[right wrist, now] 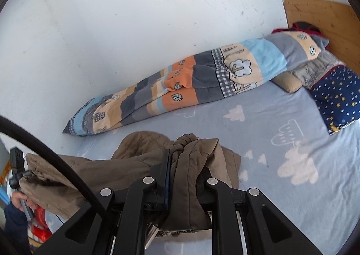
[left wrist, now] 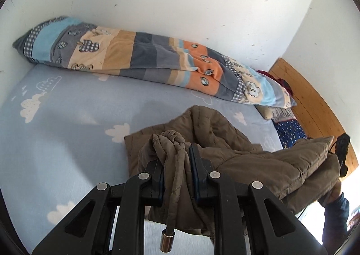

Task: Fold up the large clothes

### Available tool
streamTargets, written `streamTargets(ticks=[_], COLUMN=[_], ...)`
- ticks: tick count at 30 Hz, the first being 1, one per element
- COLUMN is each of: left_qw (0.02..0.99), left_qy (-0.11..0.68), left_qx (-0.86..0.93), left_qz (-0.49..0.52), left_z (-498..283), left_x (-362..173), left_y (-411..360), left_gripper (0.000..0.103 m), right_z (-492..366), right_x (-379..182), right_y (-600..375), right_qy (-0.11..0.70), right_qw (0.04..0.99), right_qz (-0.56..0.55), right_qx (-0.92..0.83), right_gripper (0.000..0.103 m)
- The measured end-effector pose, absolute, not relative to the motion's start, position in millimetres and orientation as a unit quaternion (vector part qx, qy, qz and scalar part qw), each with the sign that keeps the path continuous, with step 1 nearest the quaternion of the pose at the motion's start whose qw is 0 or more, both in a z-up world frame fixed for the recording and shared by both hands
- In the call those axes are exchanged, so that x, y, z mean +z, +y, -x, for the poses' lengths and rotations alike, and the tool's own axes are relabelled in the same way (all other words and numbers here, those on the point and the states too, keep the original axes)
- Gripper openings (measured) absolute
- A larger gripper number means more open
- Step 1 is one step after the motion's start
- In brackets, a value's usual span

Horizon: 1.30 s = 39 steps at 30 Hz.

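From the left wrist, the left claw [left wrist: 176, 160] is clenched on a bunched fold of the brown coat [left wrist: 247, 160], with a drawstring [left wrist: 173, 196] hanging down between its fingers. The rest of the coat spreads ahead and to the right of the claw over the blue sheet [left wrist: 67, 131]. Far ahead, a striped blanket [left wrist: 144, 61] lies along the white wall [left wrist: 180, 7].

From the right wrist, the right claw [right wrist: 185, 165] grips another bunched part of the coat [right wrist: 94, 171], which trails to its left and ahead on the sheet [right wrist: 281, 198]. The blanket [right wrist: 191, 84] lies beyond; a starry pillow [right wrist: 337, 97] sits far right.
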<state>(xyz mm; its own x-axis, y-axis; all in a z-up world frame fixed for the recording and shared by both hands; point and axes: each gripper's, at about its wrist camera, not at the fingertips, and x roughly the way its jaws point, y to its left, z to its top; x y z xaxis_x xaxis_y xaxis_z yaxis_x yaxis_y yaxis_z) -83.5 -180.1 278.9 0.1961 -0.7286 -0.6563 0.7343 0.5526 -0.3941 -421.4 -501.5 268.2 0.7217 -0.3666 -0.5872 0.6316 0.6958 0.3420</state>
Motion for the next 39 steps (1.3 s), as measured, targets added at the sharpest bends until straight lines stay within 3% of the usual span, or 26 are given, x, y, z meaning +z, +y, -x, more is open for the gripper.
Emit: streamTargets(ticks=[13,24,31,33,34,35,39], left_qw=[0.750,0.715,0.691,0.709,0.721,0.732,0.757], left_qy=[0.502,0.575,0.585,0.568,0.558,0.546,0.508], left_qx=[-0.431,-0.389,-0.402,-0.392,-0.384,-0.378,-0.385], left_qz=[-0.007,0.079,0.135,0.145,0.147,0.152,0.146], left_z=[0,-40,-50,-52,-52,-53,-43], left_x=[195,122,145,160,168,175,211], left_y=[-265,-287,-267,-255,-250,-242,-223], left_gripper=[0.019,0.024,0.032,0.047,0.052,0.055,0.055], right_z=[345,328,371,388,397,407,434], right_x=[173,92,104,118,126,135,171], right_y=[-600,-649,-659,-658,-659,-658,-646], right_qy=[0.310,0.328,0.247,0.221,0.211,0.200,0.178], right_qw=[0.835,0.780,0.757,0.758,0.758,0.758,0.779], right_qz=[-0.320,-0.425,-0.536,-0.544,-0.542,-0.538,-0.516], right_qx=[-0.323,-0.322,-0.279,-0.283,-0.297,-0.310,-0.308], right_gripper=[0.015,0.017,0.032,0.045,0.060,0.065,0.065])
